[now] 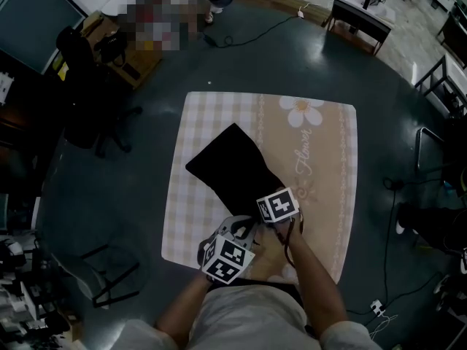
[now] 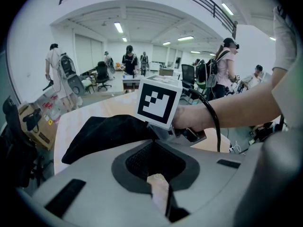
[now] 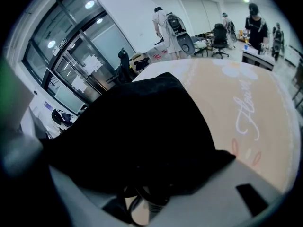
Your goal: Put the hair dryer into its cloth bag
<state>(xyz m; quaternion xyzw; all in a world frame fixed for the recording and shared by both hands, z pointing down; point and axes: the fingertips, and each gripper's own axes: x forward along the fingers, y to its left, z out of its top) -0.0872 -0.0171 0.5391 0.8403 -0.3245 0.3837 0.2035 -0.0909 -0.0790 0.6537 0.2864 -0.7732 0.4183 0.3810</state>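
Note:
The black cloth bag (image 1: 233,166) lies slantwise on the beige checked tablecloth (image 1: 328,166). My left gripper (image 1: 243,232) is at the bag's near end, its fingers close together on dark cloth (image 2: 151,161). My right gripper (image 1: 271,195) sits just beyond it at the bag's mouth, jaws wide apart. In the right gripper view the bag (image 3: 142,126) drapes over the jaws. Under its edge show loops of the hair dryer's cord (image 3: 135,200) and a ribbed sleeve. The rest of the dryer is hidden. In the left gripper view the bag (image 2: 104,131) lies behind the right gripper's marker cube (image 2: 158,103).
The table stands on a dark green floor. A black office chair (image 1: 87,100) is at the left and a small desk (image 1: 361,17) at the far right. A cable (image 1: 263,31) runs across the floor behind. Several people stand far off in the room.

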